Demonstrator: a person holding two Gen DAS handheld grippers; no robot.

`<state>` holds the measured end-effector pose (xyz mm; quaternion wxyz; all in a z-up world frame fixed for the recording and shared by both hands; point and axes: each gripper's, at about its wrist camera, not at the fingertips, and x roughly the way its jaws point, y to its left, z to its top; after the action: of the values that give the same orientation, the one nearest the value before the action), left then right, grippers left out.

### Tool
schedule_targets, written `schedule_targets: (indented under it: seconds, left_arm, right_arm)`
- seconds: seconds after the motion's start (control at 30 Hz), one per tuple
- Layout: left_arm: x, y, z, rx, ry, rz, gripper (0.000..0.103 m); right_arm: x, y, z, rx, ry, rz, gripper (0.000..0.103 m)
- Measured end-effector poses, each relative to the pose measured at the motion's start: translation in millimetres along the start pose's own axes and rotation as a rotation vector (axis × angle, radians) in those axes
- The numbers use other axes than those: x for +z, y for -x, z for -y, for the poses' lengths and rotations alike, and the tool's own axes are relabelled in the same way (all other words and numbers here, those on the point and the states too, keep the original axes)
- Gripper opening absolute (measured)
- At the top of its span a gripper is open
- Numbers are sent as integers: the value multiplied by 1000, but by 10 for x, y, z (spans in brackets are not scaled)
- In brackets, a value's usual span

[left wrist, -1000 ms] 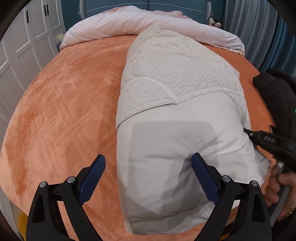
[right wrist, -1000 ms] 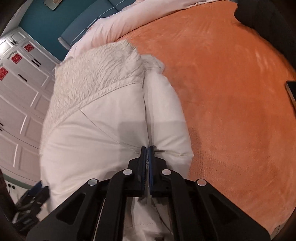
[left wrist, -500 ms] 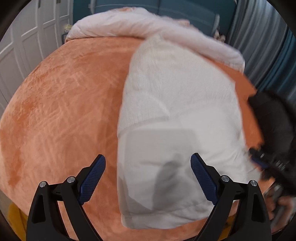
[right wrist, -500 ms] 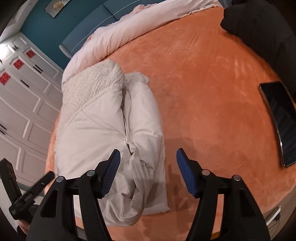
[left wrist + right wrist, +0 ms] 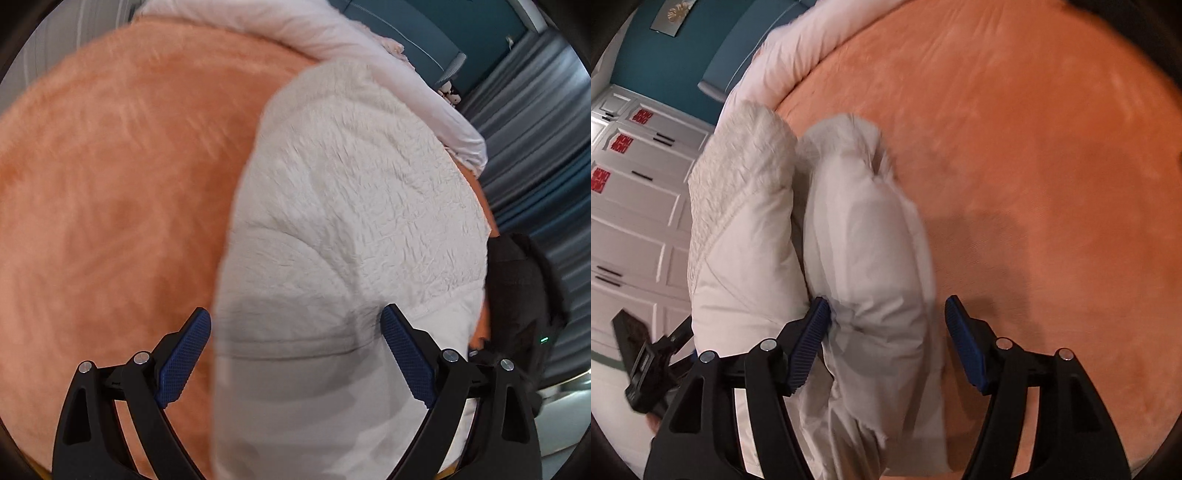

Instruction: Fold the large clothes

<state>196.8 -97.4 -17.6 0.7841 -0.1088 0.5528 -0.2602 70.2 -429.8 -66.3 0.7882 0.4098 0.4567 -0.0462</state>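
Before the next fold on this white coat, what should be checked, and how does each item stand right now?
1. Right gripper free of cloth: ok, jaws opening, pads not pressing the sleeve roll between them.
2. Left gripper open: ok.
3. White coat fully on the orange bedspread: cannot tell, near hem hidden.
4. Folded sleeve lying on the coat: ok.
5. Black garment clear of the coat: cannot tell.

Your left black plastic two-finger gripper [image 5: 295,354] has blue cross-hatched rubber pads [image 5: 184,363], w/ silver screws at the finger joints. Your right black plastic two-finger gripper [image 5: 886,338]: same build, blue ribbed pads [image 5: 964,343], triangular cut-outs in the arms, silver screws too.
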Motion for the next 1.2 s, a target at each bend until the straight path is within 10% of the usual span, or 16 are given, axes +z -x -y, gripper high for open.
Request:
schedule_targets:
  seconds: [0.27, 0.5, 0.9, 1.2]
  left_arm:
    - [20, -158, 181, 49, -35, 16, 98]
    - [-111, 76, 442, 111, -203, 33, 72]
    - [-681, 664, 194, 233, -335, -2, 59]
    - [-741, 834, -286, 190, -214, -39, 82]
  right_arm:
    - [-26, -379, 58, 142, -67, -62, 72]
    - [-151, -324, -3, 212, -58, -49, 28]
    - [-1025, -76, -221, 217, -34, -82, 26]
    - [-1145, 37, -181, 208, -35, -73, 33]
